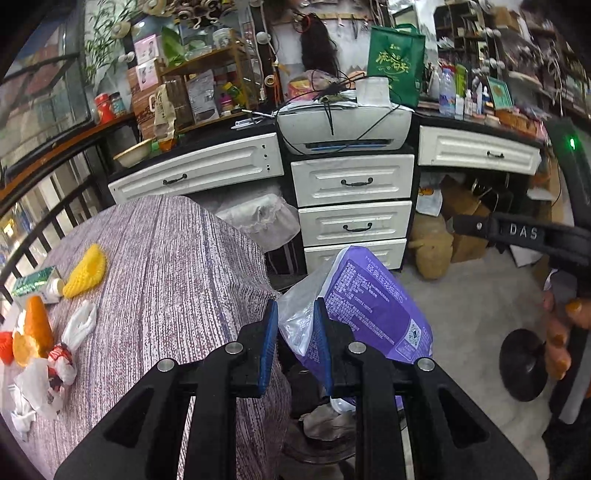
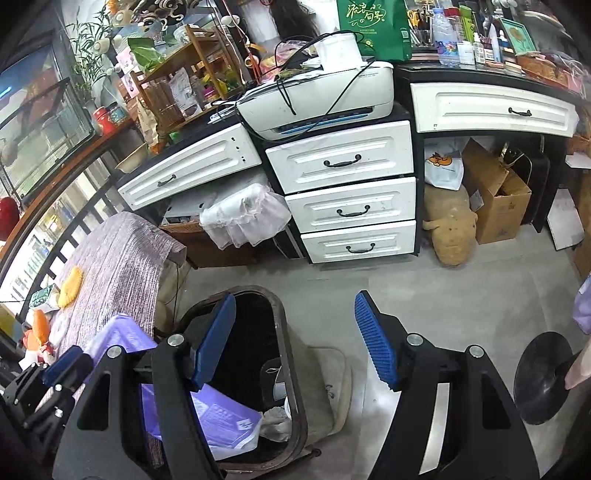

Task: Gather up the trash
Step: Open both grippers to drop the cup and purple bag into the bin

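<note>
L gripper (image 1: 295,325) clamps purple tissue wrapper (image 1: 369,302), held over dark bin (image 2: 291,387) beside table (image 1: 166,258). R gripper (image 2: 295,332) open, empty. Best: centre wrapper over bin mouth, lower, then release. More scraps (image 1: 55,354) on table.

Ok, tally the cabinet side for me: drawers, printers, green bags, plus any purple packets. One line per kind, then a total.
drawers: 5
printer: 1
green bag: 1
purple packet: 1
total: 8
</note>
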Demonstrator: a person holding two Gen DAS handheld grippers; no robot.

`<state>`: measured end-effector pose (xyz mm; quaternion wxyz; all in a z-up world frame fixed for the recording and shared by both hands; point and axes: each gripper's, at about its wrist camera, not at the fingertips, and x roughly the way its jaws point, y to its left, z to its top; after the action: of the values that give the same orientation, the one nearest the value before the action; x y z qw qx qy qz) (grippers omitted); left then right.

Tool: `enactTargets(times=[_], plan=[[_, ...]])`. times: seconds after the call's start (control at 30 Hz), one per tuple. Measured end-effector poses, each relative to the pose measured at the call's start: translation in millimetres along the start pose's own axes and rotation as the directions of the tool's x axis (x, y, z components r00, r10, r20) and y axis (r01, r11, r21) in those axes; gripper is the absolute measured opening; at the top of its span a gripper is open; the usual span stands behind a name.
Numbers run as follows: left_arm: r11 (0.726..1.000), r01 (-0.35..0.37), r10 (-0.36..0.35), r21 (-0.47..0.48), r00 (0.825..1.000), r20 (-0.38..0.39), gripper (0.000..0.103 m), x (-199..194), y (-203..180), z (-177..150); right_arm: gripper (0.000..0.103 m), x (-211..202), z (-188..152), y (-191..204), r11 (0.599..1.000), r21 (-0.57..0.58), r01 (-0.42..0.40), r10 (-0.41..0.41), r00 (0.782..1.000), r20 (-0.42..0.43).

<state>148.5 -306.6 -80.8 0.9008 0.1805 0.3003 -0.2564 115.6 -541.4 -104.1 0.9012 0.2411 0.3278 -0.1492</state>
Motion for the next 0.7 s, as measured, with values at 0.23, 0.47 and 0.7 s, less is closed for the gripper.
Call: enactTargets(times=[0.23, 0.47, 0.7], plan=[[0.993, -0.049, 0.049, 0.107, 0.999, 0.000, 0.023, 7, -19, -6, 0.068, 1, -1, 1, 1.000, 0.015, -0.007, 0.007, 1.000, -0.002], [0.990, -0.017, 0.012, 0.139, 0.999, 0.037, 0.066, -6, -30, -9, 0.071, -1, -1, 0, 0.999, 0.032, -0.020, 0.020, 1.000, 0.003], [0.995, 0.024, -0.034, 0.092, 0.994, 0.101, 0.082, -34, -18, -15, 0.077, -10, -1, 10, 0.999, 0.016, -0.048, 0.047, 0.998, 0.028]])
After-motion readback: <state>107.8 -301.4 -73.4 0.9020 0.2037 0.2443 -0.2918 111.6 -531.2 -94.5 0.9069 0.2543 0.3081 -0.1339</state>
